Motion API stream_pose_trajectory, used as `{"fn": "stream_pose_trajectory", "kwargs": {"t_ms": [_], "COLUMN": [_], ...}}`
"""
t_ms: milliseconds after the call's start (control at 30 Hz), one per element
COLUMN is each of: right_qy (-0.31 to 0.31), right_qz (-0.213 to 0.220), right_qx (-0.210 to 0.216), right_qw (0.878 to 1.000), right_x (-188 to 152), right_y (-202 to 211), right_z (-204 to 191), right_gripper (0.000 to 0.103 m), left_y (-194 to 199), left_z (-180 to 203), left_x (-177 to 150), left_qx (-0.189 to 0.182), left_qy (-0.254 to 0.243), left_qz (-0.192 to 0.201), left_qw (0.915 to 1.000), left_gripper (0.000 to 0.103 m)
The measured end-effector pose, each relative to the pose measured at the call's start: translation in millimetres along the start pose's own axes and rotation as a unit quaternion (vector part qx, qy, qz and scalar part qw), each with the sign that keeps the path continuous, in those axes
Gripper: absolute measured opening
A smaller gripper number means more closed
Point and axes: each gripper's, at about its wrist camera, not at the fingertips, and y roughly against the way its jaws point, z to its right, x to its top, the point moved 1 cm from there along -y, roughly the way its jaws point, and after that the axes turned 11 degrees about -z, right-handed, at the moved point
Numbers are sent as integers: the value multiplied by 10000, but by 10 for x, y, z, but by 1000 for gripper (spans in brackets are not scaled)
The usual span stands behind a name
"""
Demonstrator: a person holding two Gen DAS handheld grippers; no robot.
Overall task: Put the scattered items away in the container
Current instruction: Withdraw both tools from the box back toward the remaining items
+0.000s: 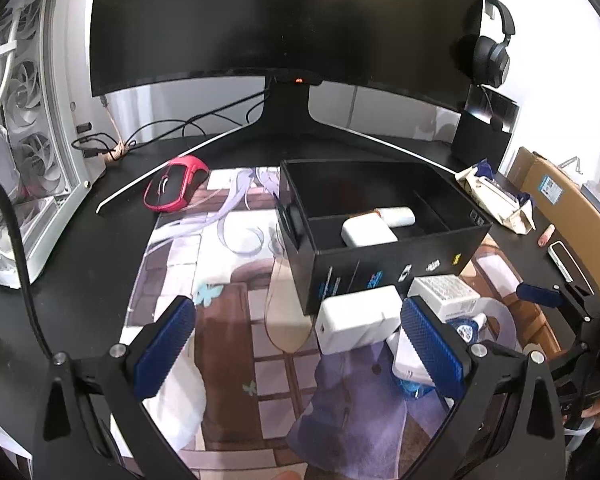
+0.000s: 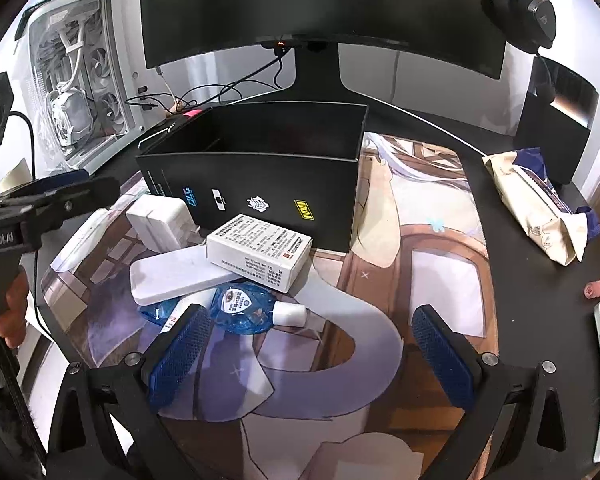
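**Both tongs open, empty — pile not yet boxed**

Nearest lens: left tongs [image 1: 300, 348], blue pads spread wide, nothing held. Hovered over printed desk mat [image 1: 228, 320], in front of white charger brick [image 1: 358, 320]. Right tongs [image 2: 312, 354] also wide open, empty, just short of blue eye-drop bottle [image 2: 240, 308].

Black box [image 1: 384, 240] sat mid-mat, open top. Already inside: white adapter [image 1: 366, 232] plus small white case [image 1: 398, 216], both in front compartment.

Left outside, heaped against box front: charger brick, printed medicine carton [image 2: 260, 252] resting on flat white power bank [image 2: 176, 276], eye-drop bottle touching power bank's near edge. Slim white item further left [image 2: 82, 240], hard to identify.

Judged step: pick charger brick with left tongs. Advice:
- Shift right to centre brick between pads; sat off to right pad's side.
- Close across short flat faces, not rounded corners.
- Lift straight up before crossing box wall; brick sat almost against it.
- Leave carton stack to right tongs: top item first, otherwise likely to slide.
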Motion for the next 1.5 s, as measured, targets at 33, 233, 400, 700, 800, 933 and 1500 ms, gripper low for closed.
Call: {"fn": "stream_pose_trajectory", "kwargs": {"t_ms": [33, 233, 400, 700, 800, 933, 1500], "right_qy": [4, -49, -56, -33, -68, -98, -470], "right_qz": [-10, -63, -129, -216, -270, -261, -166], "right_qx": [5, 18, 30, 39, -25, -93, -205], "right_qw": [10000, 10000, 9999, 9998, 9996, 9996, 9985], "right_x": [-3, 11, 24, 46, 49, 54, 140], "right_y": [-7, -77, -131, -202, -233, -248, -271], "right_z": [-6, -4, -21, -71, -58, -49, -66], "right_gripper": [103, 103, 103, 103, 103, 103, 103], "left_y": [-7, -33, -39, -58, -58, -63, -81], "left_z": [6, 33, 16, 9, 15, 18, 4], "left_x": [-8, -29, -31, -34, -37, -38, -41], "left_qx": [-26, -17, -21, -13, -15, -16, -19], "left_qy": [1, -62, -66, -76, -94, -97, -129], "left_qz": [-29, -89, -100, -149, -150, -166, -195], "left_qw": [10000, 9999, 9999, 9999, 9998, 9998, 9997], "left_gripper": [103, 103, 103, 103, 103, 103, 103]}}
